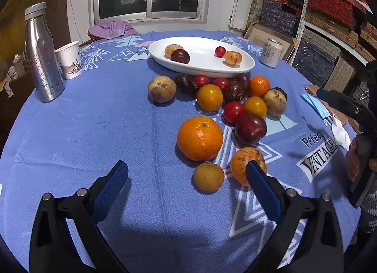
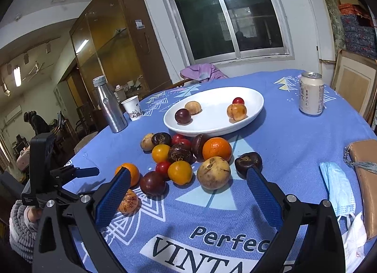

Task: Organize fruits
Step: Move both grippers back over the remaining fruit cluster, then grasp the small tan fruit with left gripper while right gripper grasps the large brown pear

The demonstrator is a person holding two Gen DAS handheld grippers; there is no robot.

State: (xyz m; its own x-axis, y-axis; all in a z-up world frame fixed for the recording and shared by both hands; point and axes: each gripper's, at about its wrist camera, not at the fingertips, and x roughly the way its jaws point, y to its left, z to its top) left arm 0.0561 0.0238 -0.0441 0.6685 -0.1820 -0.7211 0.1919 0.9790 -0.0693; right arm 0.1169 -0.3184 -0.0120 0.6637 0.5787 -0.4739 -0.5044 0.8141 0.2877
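Both claws agape (nothing held) before loose fruit (image 1: 199,138), plate (image 2: 254,108).

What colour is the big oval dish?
The big oval dish is plain white, clearest in the right wrist view.

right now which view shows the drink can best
The right wrist view: the drink can stands large and whole, open top and label print both visible. The left wrist view shows it smaller, far off behind the white dish, label hard to read.

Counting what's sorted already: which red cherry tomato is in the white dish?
The lone red tomato beside the speckled yellow fruit; other red ones lie on the cloth.
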